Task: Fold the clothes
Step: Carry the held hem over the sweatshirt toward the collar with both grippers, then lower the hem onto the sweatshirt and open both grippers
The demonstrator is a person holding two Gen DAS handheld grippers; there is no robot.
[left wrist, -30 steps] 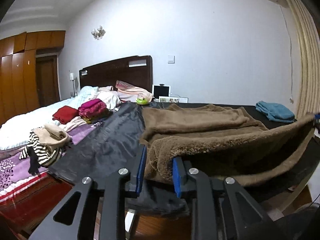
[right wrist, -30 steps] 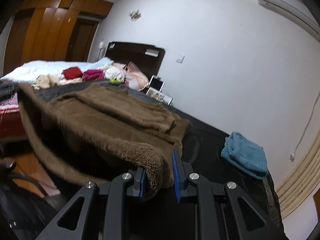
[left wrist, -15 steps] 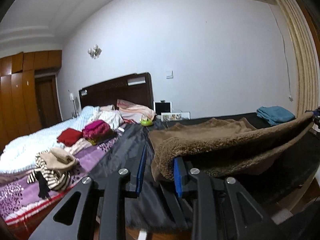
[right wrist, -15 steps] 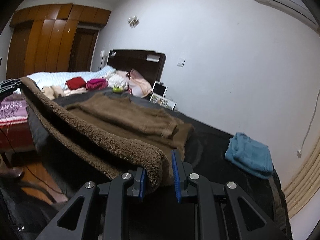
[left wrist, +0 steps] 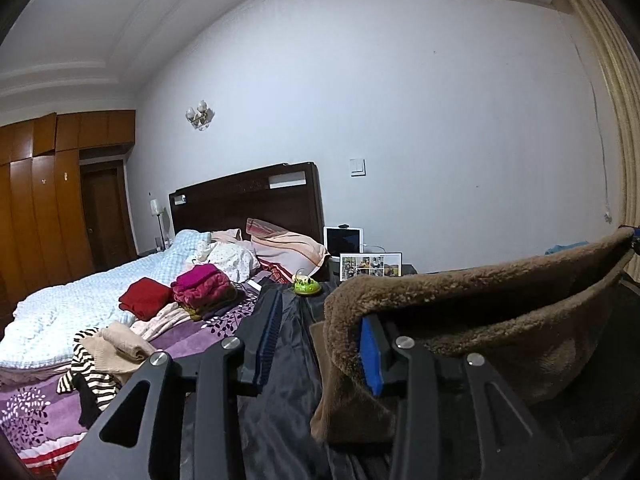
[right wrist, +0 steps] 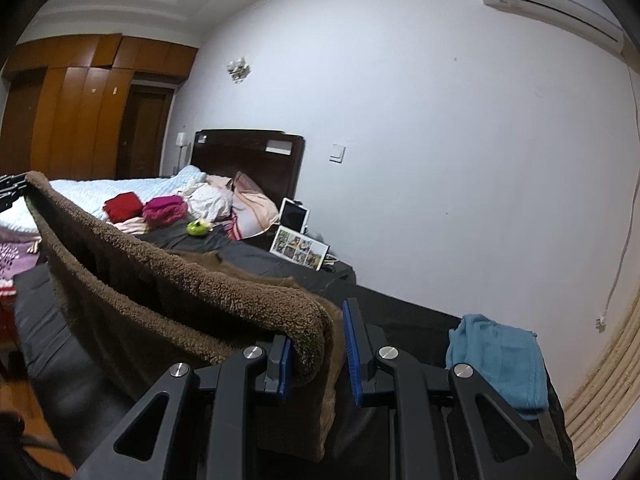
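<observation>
The brown fleece [left wrist: 500, 296] hangs stretched sideways above the black sheet [left wrist: 276, 412] between both tools, the left tool [left wrist: 318, 354] opening off its corner, the right tool [right wrist: 318, 354] clamped on the other.

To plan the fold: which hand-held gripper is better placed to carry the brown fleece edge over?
Right. The right hand-held gripper clamps the brown fleece; the left hand-held gripper is opening, fleece merely draped between its jaws.

My brown fleece garment [left wrist: 480, 304] hangs stretched by its top edge between my two tools, its lower part drooping onto the dark sheet [right wrist: 400, 312].
</observation>
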